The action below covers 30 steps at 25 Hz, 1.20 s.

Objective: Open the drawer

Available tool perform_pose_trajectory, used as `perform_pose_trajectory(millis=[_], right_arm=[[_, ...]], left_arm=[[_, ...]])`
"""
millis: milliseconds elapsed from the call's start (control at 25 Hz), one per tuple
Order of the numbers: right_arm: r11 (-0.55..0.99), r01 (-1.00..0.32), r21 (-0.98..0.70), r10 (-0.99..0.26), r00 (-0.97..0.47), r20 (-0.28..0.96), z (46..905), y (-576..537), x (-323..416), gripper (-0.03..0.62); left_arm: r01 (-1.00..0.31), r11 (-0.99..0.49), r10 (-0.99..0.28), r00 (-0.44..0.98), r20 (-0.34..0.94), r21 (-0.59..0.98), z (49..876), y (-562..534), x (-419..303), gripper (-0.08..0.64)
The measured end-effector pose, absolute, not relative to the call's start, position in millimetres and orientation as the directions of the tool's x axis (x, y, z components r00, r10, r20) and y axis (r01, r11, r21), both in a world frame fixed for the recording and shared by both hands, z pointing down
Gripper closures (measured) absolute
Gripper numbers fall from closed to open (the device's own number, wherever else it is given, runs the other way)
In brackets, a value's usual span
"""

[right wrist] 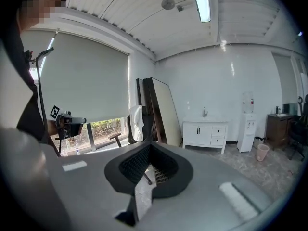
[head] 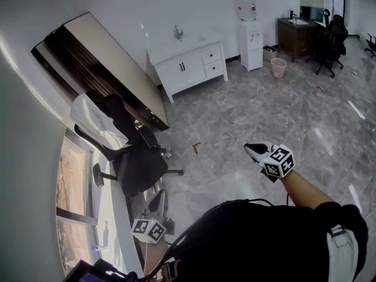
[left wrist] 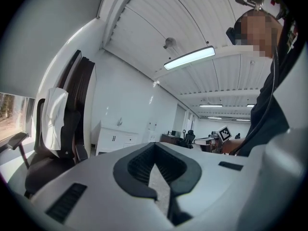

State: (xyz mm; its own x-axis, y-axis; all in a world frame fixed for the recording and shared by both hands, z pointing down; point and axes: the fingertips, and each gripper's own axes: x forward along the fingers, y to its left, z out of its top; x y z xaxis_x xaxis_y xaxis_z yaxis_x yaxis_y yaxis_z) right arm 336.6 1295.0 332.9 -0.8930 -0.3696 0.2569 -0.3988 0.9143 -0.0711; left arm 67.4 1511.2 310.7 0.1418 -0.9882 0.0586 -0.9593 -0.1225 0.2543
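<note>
Left gripper (left wrist: 154, 146): clenched, empty.
Right gripper (head: 257, 150): clenched, empty; drawer (head: 211, 54) well apart at eleven o'clock.
Risk: jaws left closed would likely glance off it, not grip.

The floor (head: 252, 116) is glossy grey stone-look tile — it mirrors the ceiling lights. The cabinet (head: 182, 69) and its drawers (head: 212, 61) look smooth, white and painted, with small dark handles. The black chair (head: 141, 166) is matt, with a white cloth (head: 94, 121) draped over its back. The left tongs (left wrist: 154, 148) and right tongs (right wrist: 150, 147) have matt pale-grey plastic shells and black ribbed pads (right wrist: 132, 163).
</note>
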Motion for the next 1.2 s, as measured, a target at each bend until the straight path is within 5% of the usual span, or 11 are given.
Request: perform_pose_trajectory(millis=[600, 1200], right_arm=[[0.919, -0.386, -0.08, -0.355, -0.899, 0.258, 344.4, 1168.3, 419.6, 0.597], [0.864, -0.503, -0.031, -0.478, -0.836, 0.268, 326.6, 1126.9, 359.6, 0.597]], left_arm=[[-0.957, -0.119, -0.983, 0.152, 0.106, 0.264, 314.0, 1377.0, 158.1, 0.565], [-0.925, -0.26, -0.958, 0.284, 0.046, 0.278, 310.3, 1299.7, 73.2, 0.565]])
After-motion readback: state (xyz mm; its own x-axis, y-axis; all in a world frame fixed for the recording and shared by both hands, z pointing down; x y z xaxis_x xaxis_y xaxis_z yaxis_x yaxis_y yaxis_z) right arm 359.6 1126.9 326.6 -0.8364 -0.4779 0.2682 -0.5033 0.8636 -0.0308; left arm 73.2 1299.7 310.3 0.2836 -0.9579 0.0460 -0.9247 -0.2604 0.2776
